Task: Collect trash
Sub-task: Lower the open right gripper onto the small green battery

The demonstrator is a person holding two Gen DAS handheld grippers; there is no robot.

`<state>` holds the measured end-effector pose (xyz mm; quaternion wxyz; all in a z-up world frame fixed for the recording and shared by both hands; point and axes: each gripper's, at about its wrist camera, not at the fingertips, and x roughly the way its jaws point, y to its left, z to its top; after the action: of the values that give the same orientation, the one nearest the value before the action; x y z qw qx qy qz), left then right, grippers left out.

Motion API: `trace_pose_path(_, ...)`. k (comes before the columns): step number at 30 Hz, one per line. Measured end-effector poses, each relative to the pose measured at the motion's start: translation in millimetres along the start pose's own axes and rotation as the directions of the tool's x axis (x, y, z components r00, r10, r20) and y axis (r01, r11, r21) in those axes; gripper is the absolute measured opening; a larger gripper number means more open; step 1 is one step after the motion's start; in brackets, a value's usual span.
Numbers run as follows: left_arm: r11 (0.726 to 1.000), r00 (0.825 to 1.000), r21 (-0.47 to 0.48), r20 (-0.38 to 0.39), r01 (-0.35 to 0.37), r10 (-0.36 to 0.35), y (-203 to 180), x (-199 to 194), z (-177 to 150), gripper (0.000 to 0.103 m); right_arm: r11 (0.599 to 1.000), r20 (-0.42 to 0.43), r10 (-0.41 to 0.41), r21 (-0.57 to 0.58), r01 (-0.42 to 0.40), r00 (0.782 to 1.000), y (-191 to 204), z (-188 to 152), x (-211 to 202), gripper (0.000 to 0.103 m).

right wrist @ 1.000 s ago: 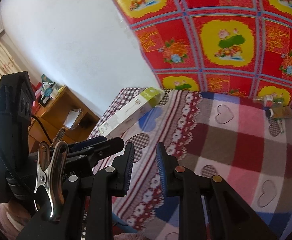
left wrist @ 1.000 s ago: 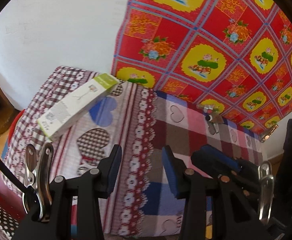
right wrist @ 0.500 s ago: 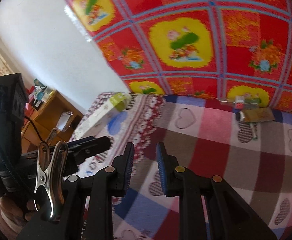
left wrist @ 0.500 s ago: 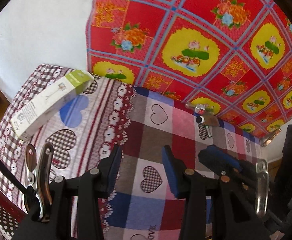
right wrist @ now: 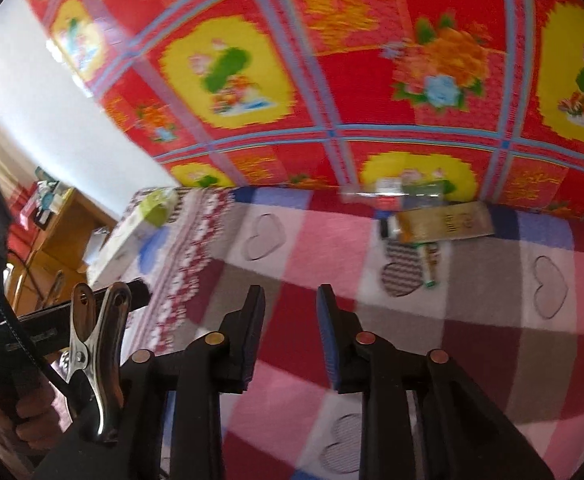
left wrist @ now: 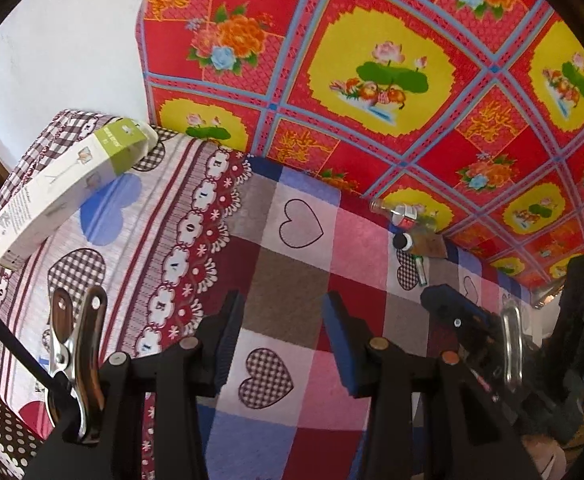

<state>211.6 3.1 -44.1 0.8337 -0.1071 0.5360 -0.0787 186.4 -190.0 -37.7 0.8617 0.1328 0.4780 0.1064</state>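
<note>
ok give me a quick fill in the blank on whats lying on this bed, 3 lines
1. The long white box has a ____ end.
2. The clear bottle, the gold packet and a thin tube lie close to the ____ floral cloth.
3. Between the jaws of the left gripper there is ____.

Missing words: green; red; nothing

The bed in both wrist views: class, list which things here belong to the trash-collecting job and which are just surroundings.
Belong to the job:
- long white and green carton
- clear plastic bottle by the wall
- flat brown packet
- small tube
- left gripper, empty
- right gripper, jaws opening, empty

Just surroundings:
- heart-patterned blanket
- red floral wall cloth
- wooden desk
</note>
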Motion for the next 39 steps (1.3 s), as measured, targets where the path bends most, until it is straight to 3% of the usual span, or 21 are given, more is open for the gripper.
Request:
trace_pose_path(9,1.0,1.0,-0.022,-0.007,-0.011,0.011,-11,21,2,0.044,0.999,-0.032,-0.054,0.006,0.054,0.998,-45,11,22,0.029)
trace_pose_path(21,1.0,0.999,-0.007,-0.043,0.004,-0.004,-11,46,2,0.044,0.983,-0.064,-0.184,-0.028,0.183,0.981,-63,14,45,0.029)
trace_pose_path(25,0.999,0.997,0.002,-0.07,0.034,-0.033,-13,58,5,0.044,0.982,-0.066,-0.191,-0.017,0.19,0.979,-68,13,42,0.029)
trace_pose_path(32,1.0,0.996,0.004,-0.089,0.023,-0.023,-23,68,5,0.044,0.971,-0.054,-0.234,-0.059,0.231,0.971,-66,11,47,0.029)
trace_pose_path(39,0.999,0.997,-0.037,-0.077,-0.01,0.007,-35,69,1,0.044,0.97,-0.072,-0.22,-0.125,0.21,0.973,-65,9,59,0.029)
